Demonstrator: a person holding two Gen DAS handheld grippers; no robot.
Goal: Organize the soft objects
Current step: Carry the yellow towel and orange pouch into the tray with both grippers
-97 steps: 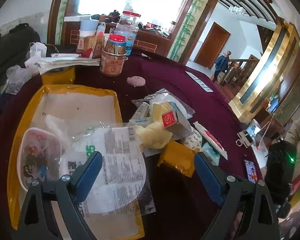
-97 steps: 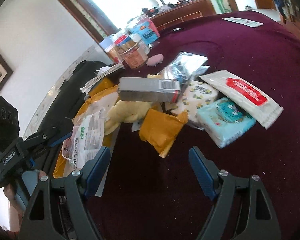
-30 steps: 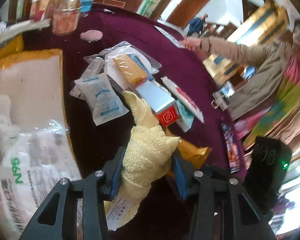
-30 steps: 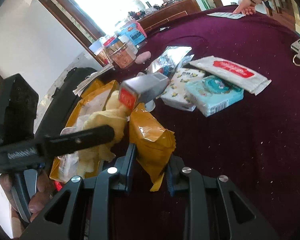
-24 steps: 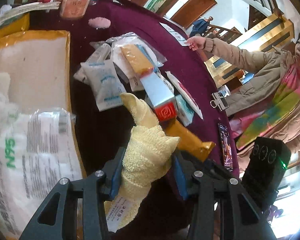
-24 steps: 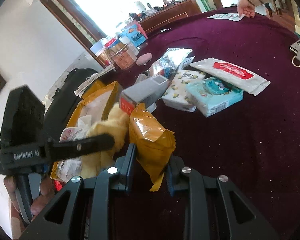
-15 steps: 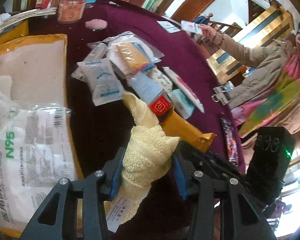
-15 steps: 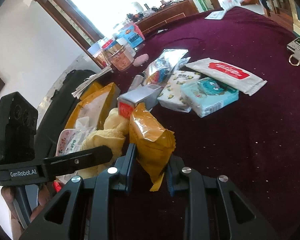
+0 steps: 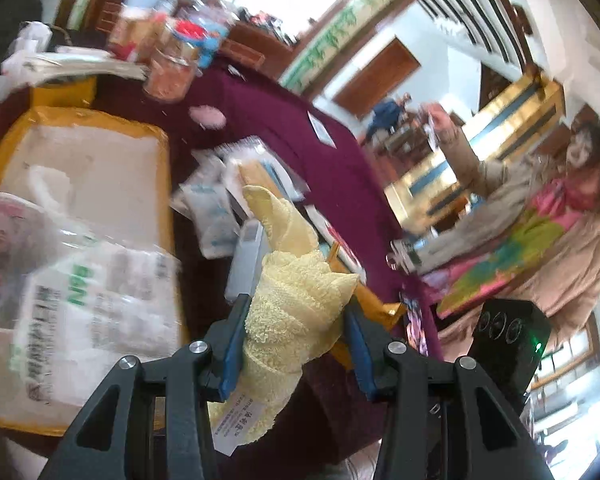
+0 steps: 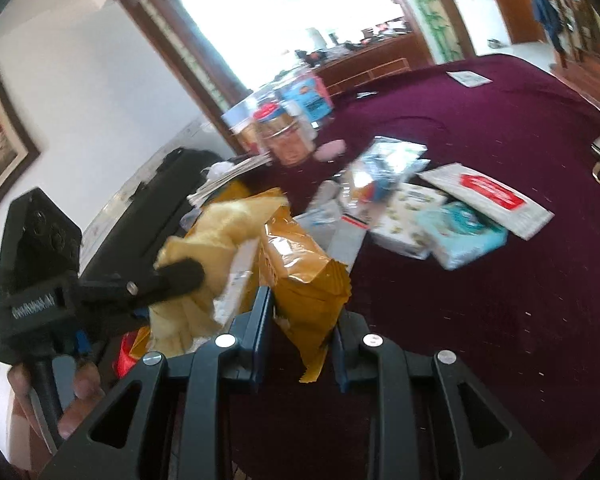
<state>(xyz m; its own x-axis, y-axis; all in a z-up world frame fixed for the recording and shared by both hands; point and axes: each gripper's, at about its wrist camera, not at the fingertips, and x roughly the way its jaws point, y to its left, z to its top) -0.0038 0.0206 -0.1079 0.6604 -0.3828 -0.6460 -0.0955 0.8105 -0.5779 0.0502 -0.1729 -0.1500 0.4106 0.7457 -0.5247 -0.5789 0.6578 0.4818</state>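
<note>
Both held items have risen off the tabletop (image 10: 480,288) since three seconds ago, when the two grippers hung apart and empty above the pile.

Left gripper (image 9: 296,344): clamped on a pale yellow towel (image 9: 296,296), rolled, its upper end poking out past the blue pads (image 9: 232,348); a white label hangs from its lower end. Seen from the right wrist, the towel (image 10: 216,232) sits just left of the other load.

Right gripper (image 10: 300,336): clamped on a mustard-yellow packet (image 10: 300,264), crimped end hanging down between the fingers.

Beneath and left: yellow tray (image 9: 80,120) holding a clear bag of masks (image 9: 92,300).

Beyond, on the dark red tabletop: grey carton (image 9: 246,264), white pouch (image 9: 214,220), clear bag of mixed things (image 10: 384,168), patterned tissue pack (image 10: 408,216), teal tissue pack (image 10: 464,236), white pack with red label (image 10: 492,200), pink puff (image 10: 330,148).

Far edge: jars and bottles (image 10: 280,128), blurred.

Right of the left wrist view: seated person in a tan coat (image 9: 540,216), arm raised.
</note>
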